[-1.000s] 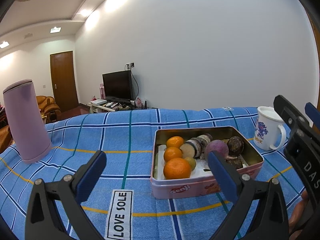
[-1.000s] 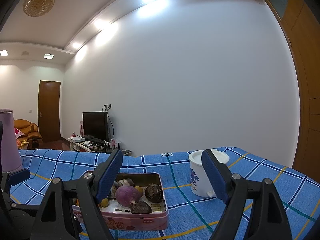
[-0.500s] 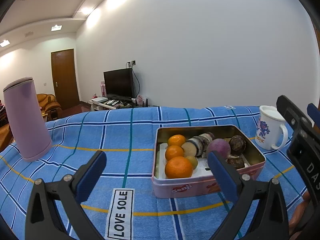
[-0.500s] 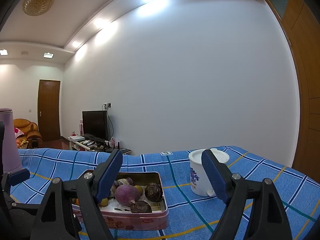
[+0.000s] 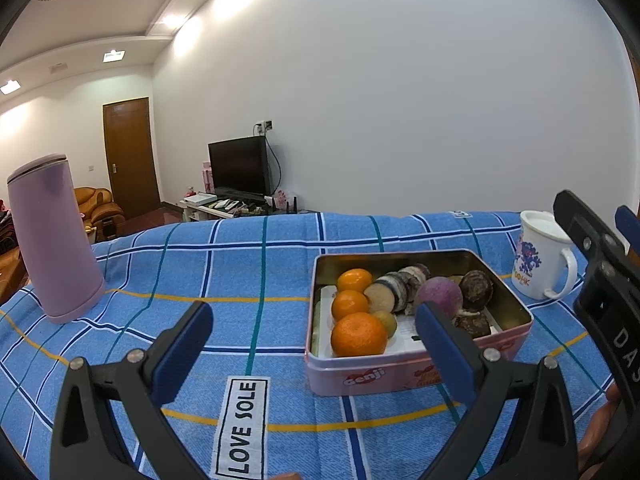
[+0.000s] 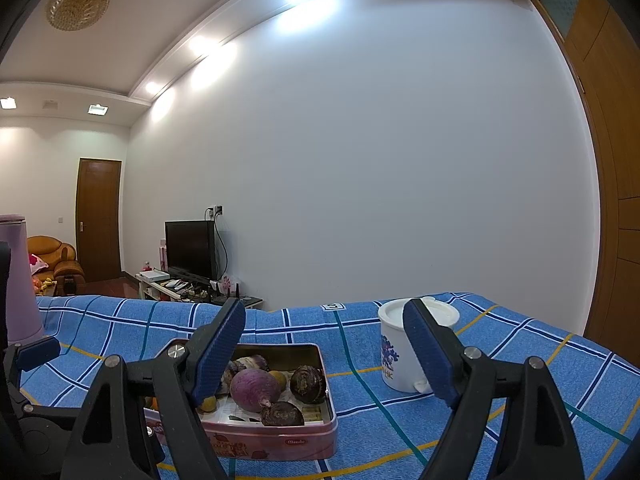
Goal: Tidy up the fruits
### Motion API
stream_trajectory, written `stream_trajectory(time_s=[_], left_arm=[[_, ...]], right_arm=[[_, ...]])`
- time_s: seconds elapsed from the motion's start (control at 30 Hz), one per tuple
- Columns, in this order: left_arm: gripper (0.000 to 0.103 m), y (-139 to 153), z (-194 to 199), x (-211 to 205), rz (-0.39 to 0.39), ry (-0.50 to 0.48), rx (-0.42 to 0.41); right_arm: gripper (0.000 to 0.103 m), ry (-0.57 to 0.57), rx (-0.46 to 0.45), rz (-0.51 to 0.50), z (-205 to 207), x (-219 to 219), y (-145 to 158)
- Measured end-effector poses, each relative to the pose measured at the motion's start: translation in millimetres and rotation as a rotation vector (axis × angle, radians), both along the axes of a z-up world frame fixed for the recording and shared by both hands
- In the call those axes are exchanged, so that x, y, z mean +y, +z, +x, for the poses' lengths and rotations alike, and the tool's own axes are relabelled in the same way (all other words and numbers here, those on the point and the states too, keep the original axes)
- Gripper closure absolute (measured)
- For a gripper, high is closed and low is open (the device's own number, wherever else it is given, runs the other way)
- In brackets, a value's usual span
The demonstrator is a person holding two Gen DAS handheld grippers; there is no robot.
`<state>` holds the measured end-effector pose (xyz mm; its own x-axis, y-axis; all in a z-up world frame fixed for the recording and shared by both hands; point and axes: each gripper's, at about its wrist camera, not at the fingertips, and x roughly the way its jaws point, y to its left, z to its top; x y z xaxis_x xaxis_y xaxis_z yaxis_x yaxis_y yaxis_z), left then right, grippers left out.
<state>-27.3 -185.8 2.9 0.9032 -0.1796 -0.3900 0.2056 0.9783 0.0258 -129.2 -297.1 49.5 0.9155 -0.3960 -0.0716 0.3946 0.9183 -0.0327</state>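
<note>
While both tools hung wide and empty, left tool (image 5: 312, 332) and right tool (image 6: 324, 352) faced pink tin (image 5: 420, 372) on blue-checked surface (image 5: 240, 276); 3 oranges (image 5: 358, 334) lined tin's left side, purple root (image 5: 439, 294) and dark tubers right, likely sorted by kind; mug (image 5: 540, 256) just beside

my left gripper (image 5: 314, 330) hangs level above the table, its blue-padded fingers (image 5: 182, 354) spread wide with nothing between them. my right gripper (image 6: 324, 354) sits just to its right, also level, jaws wide apart and empty. from the left wrist view the right gripper's black frame fills the near right edge; from the right wrist view the left gripper's body shows at the near left.
</note>
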Motion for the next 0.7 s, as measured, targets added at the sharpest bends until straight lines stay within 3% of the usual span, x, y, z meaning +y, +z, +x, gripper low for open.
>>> stream_trajectory(time_s=[0.7], left_arm=[[0.000, -1.2, 2.7, 1.1, 0.000, 0.029, 0.017]], right_arm=[[0.021, 0.000, 0.002, 0.000, 0.4, -0.2, 0.0]])
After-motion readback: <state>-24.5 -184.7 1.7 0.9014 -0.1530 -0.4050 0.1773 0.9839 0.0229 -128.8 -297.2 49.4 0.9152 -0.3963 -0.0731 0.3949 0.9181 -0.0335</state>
